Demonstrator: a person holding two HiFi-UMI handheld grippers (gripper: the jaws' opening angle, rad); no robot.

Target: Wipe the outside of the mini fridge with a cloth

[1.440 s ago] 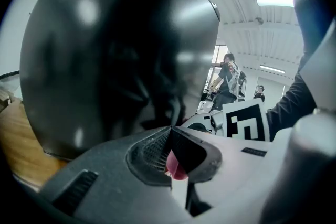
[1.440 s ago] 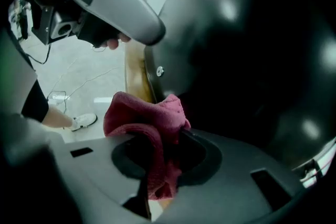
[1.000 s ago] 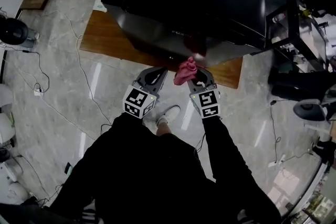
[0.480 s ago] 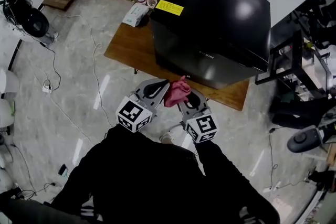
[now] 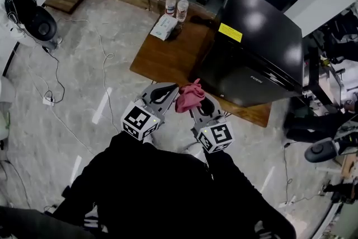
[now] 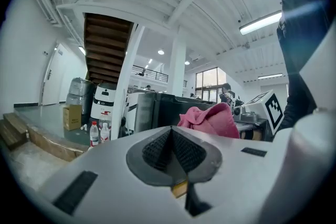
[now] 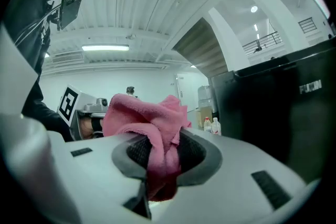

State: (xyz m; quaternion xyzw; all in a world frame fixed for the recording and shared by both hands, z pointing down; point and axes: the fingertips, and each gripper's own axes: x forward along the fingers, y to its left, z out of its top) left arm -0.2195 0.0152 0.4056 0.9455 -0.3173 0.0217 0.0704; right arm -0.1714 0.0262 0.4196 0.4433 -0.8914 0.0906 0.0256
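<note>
No wording is reading clearly anywhere. The mini fridge is carrying a yellow label on its top, with print too small to make out. Pale brand lettering on its front is showing only as a blur. The cubes on the left gripper and right gripper are showing black-and-white square markers, no letters.

Glossy black box-shaped mini fridge fills right end of low brown wooden table. Bare tabletop to its left open. Two clear plastic bottles, pale tissue pack crowd far corner. Black metal frame close beside fridge's right.
</note>
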